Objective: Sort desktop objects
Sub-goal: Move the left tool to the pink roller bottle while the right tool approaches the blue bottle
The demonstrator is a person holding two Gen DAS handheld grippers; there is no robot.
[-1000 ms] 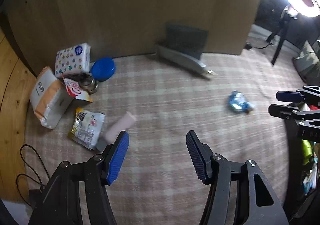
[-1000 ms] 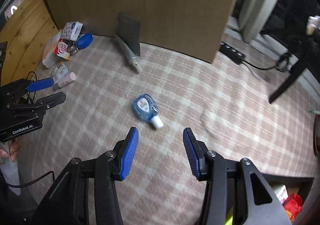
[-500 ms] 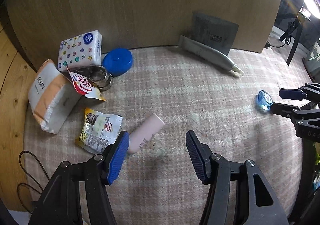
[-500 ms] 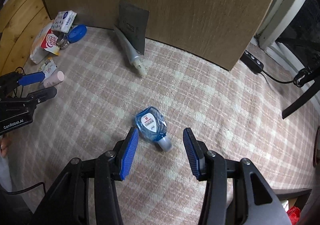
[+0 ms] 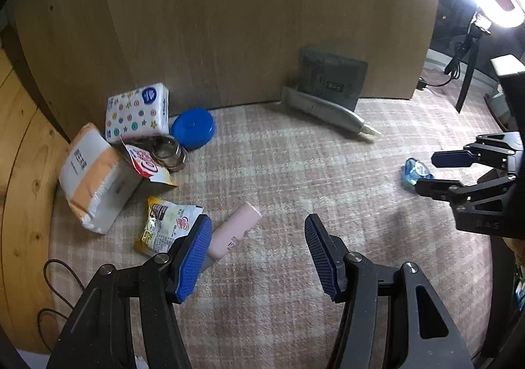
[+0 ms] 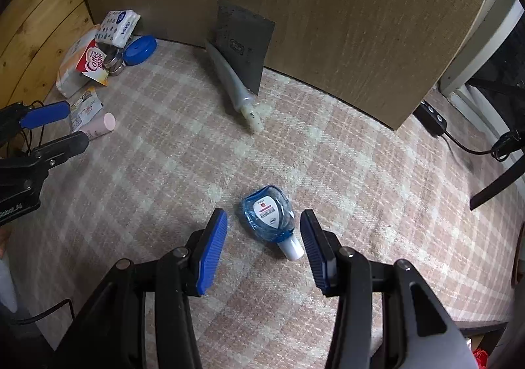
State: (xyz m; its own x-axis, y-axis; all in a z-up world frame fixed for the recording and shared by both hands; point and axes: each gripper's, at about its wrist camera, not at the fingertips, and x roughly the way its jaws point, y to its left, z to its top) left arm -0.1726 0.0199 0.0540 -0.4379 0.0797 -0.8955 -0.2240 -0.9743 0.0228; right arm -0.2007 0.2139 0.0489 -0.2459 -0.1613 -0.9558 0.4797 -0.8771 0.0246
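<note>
A small blue bottle (image 6: 269,216) with a white cap lies flat on the checked cloth, between the open fingers of my right gripper (image 6: 264,234), untouched. It also shows in the left wrist view (image 5: 414,170), partly behind the right gripper (image 5: 441,172). My left gripper (image 5: 257,242) is open and empty, with a pink tube (image 5: 233,234) lying just past its left finger. The left gripper also shows at the left of the right wrist view (image 6: 54,129), near the pink tube (image 6: 98,126).
At the back left lie a dotted tissue pack (image 5: 137,112), a blue lid (image 5: 193,128), a metal tin (image 5: 169,152), an orange-white pack (image 5: 92,177) and two sachets (image 5: 164,228). A grey tube (image 5: 325,113) and a dark pouch (image 5: 331,82) lean on the wooden board.
My right gripper has closed in on the blue bottle, which now lies between its fingers. My left gripper has shifted towards the pink tube. Both stay open.
</note>
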